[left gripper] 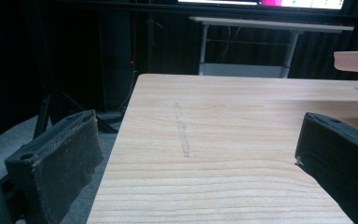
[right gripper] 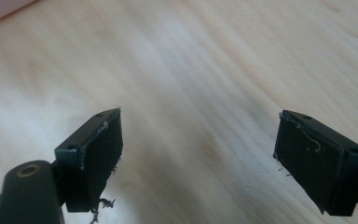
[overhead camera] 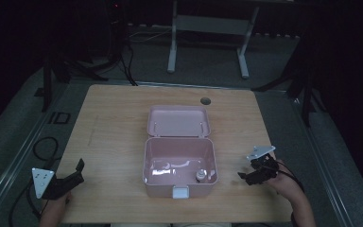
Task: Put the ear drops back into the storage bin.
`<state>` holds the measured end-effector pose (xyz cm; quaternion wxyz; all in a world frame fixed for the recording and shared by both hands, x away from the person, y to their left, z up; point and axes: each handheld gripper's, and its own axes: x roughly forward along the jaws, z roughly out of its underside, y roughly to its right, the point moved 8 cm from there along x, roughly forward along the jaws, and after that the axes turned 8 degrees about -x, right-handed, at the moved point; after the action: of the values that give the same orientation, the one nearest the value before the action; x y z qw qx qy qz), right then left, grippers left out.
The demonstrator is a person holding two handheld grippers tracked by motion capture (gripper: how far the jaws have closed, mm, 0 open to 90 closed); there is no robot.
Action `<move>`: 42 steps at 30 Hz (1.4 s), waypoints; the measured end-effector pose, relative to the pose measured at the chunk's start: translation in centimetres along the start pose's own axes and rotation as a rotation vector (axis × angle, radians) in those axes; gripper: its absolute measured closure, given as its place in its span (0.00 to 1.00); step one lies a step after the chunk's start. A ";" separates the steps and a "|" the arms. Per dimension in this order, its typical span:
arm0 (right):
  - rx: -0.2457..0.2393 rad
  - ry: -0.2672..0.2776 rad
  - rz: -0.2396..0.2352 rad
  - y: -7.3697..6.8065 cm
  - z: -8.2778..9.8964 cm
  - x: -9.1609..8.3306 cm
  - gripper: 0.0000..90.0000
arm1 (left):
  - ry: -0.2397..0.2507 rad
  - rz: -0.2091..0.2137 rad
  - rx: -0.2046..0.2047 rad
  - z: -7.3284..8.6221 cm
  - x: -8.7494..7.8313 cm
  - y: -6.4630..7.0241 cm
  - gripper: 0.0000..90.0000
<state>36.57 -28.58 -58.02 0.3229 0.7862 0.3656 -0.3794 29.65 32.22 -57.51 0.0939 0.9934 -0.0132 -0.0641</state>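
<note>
Wooden table (left gripper: pixel 223 140) is showing bare between the spread jaws of the left gripper (left gripper: pixel 196 158), and likewise between the wide-apart jaws of the right gripper (right gripper: pixel 198 154). From above, both grippers (overhead camera: pixel 68 182) (overhead camera: pixel 260 172) are sitting either side of a pink box (overhead camera: pixel 179 165), lid open, a small white knob (overhead camera: pixel 201 175) lying inside it.

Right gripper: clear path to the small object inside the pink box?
Probably yes. The pink box lies open, lid back, the small object near its right wall. The right gripper, jaws open, sits beside it over bare table.
</note>
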 end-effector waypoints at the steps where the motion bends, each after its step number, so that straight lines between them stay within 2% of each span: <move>1: 0.021 0.010 0.019 0.2 0.0 0.1 0.16 | 0.000 -0.001 -0.001 0.0 0.0 0.0 0.00; 5: 0.099 0.042 0.111 1.2 0.3 0.3 0.15 | -0.001 0.000 -0.002 0.0 0.0 0.0 0.00; 7: 0.122 0.058 0.143 1.4 0.5 0.4 0.15 | -0.001 0.000 -0.002 0.0 0.0 0.0 0.00; 9: 0.142 0.072 0.170 1.5 0.7 0.5 0.15 | 0.000 0.000 -0.002 0.0 0.0 0.0 0.00; 11: 0.160 0.089 0.168 1.4 0.9 0.6 0.15 | -0.001 -0.001 -0.002 0.0 0.0 0.0 0.00; 12: 0.162 0.100 0.183 1.5 1.0 0.6 0.15 | -0.001 -0.001 -0.002 0.0 0.0 0.0 0.00; 14: 0.203 0.135 0.210 1.7 1.1 0.4 0.15 | -0.001 -0.001 -0.002 0.0 0.0 0.0 0.00; 19: 0.296 0.192 0.318 2.5 1.7 0.2 0.15 | -0.001 -0.001 -0.002 0.0 0.0 0.0 0.00; 25: 0.403 0.226 0.434 3.3 2.4 0.1 0.15 | 0.000 -0.001 0.000 0.0 0.0 0.0 0.00; 29: 0.453 0.242 0.476 3.3 2.8 0.3 0.15 | -0.001 -0.001 -0.001 0.0 0.0 0.0 0.00; 34: 0.463 0.255 0.525 3.4 2.7 0.2 0.15 | -0.001 0.001 0.001 0.0 0.0 0.0 0.00; 37: 0.514 0.289 0.545 3.6 2.7 -0.1 0.15 | -0.002 0.002 0.000 0.0 0.0 0.0 0.00; 40: 0.595 0.361 0.570 4.1 2.8 -0.7 0.15 | -0.002 0.003 -0.002 0.0 0.0 0.0 0.00; 42: 0.625 0.376 0.584 4.2 3.2 -0.8 0.15 | -0.001 0.004 -0.002 0.0 0.0 0.0 0.00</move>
<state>38.51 -33.56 -57.93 0.0919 0.9709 0.0492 -0.2157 29.66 32.24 -57.51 0.0948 0.9933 -0.0152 -0.0645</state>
